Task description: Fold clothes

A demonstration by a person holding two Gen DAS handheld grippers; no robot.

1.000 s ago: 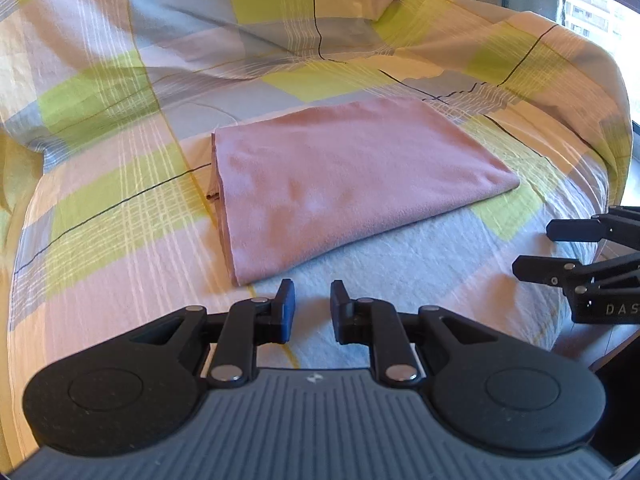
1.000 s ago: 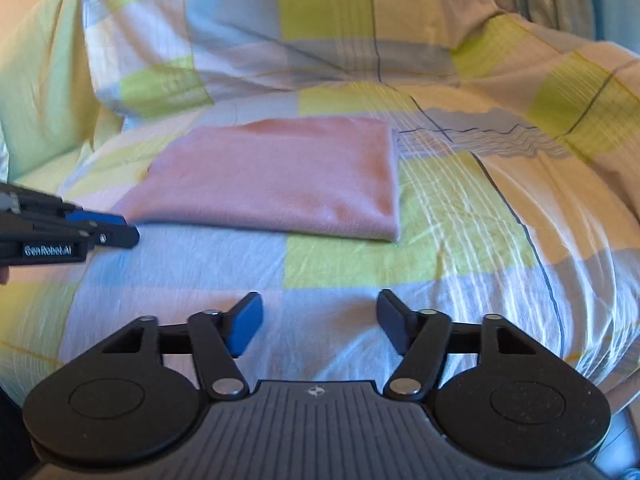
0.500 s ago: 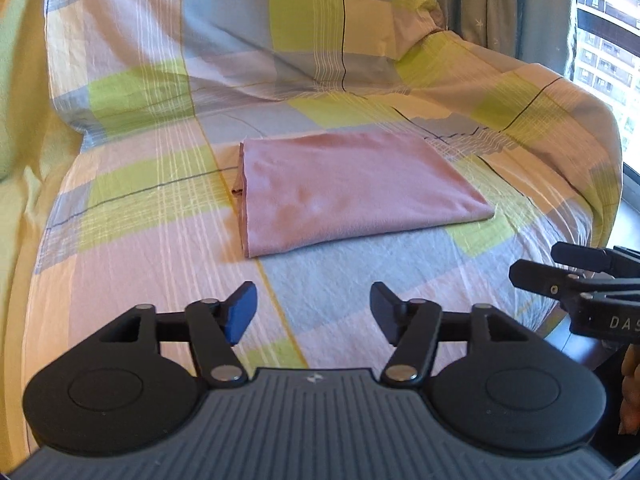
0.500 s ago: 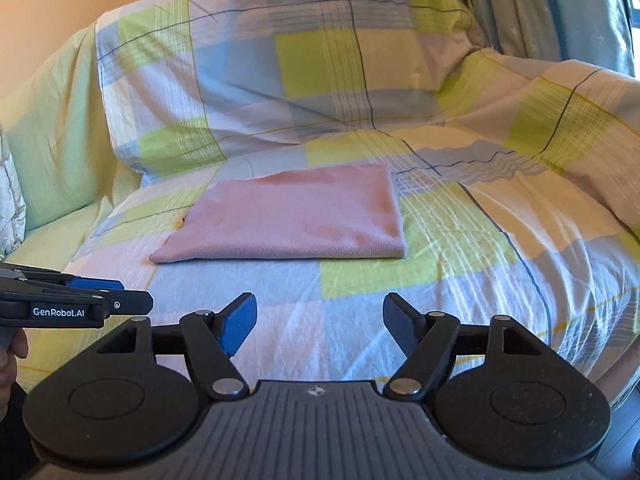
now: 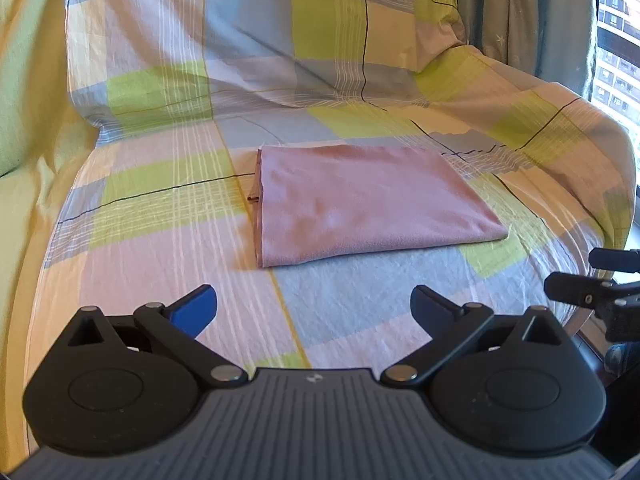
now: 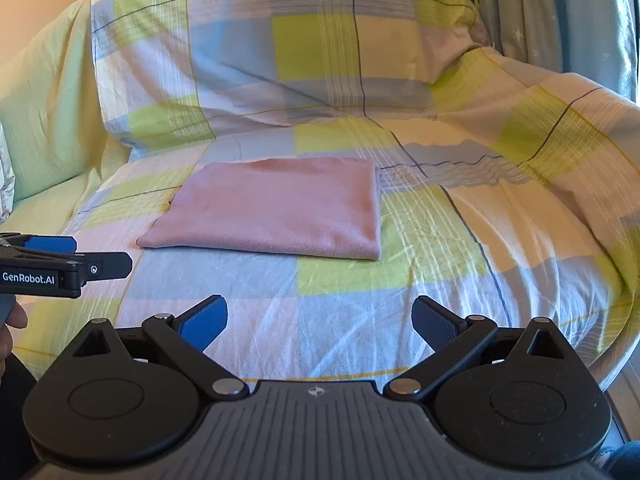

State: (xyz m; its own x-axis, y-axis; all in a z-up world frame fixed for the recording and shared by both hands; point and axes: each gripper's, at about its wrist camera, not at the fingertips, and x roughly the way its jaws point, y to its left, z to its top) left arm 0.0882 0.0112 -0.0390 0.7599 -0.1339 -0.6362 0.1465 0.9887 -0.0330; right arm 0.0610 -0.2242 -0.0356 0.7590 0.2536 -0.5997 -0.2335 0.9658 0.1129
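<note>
A pink garment lies folded into a flat rectangle on the checked sheet of a covered sofa; the right wrist view has it as pink garment. My left gripper is open and empty, well short of the garment's near edge. My right gripper is open too, empty, and also back from the garment. The left wrist view catches the right gripper's fingers at the right edge. The left gripper's fingers reach in at the left of the right wrist view.
The sheet drapes over the sofa back and its right arm. Grey curtains and a window are at the right. A green cushion sits at the left. A person's hand holds the left gripper.
Both grippers have pulled back from the folded garment, which now looks smaller and farther. The left gripper went from nearly shut to wide open; the right one opened a little wider.
</note>
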